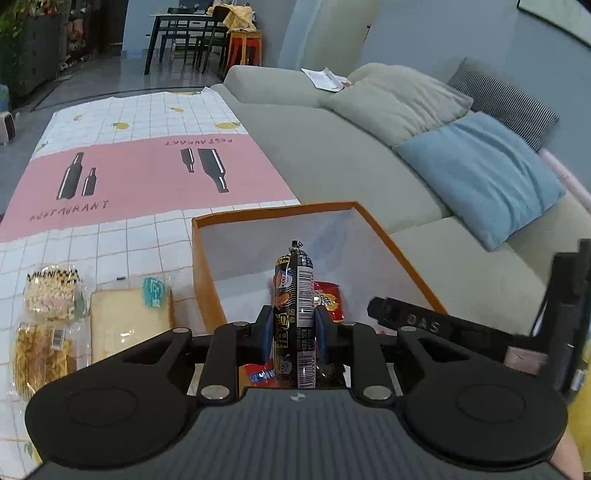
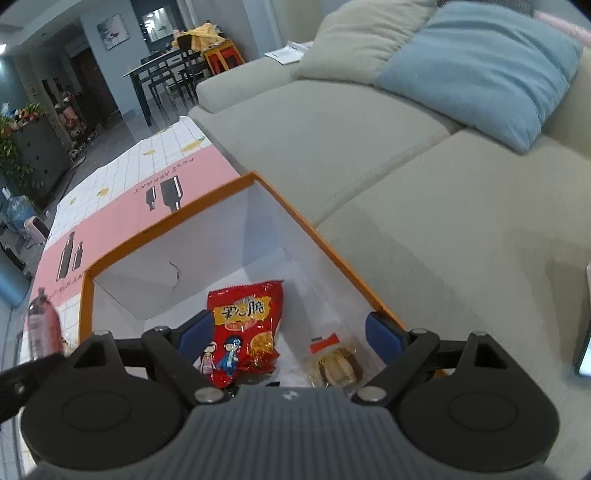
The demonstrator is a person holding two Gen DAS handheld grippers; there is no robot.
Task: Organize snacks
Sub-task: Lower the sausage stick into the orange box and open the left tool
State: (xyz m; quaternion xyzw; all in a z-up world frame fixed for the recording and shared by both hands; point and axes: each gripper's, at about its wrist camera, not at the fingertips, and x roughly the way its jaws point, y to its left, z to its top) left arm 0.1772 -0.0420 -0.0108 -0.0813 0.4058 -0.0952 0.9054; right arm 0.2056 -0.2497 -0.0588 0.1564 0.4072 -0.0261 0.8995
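Nearest the left wrist camera, the left gripper pinches a black sausage stick upright between its blue pads, poised over the near edge of the orange-rimmed box, likely for dropping in. Left of the box, three wrapped bakery snacks wait on the checked tablecloth. To the right, the right gripper hangs spread and empty above the box, where a red snack bag and small pastry packet already lie.

A home living room: a grey-green sofa with a blue cushion, a dining table with chairs behind, and a framed picture on the wall
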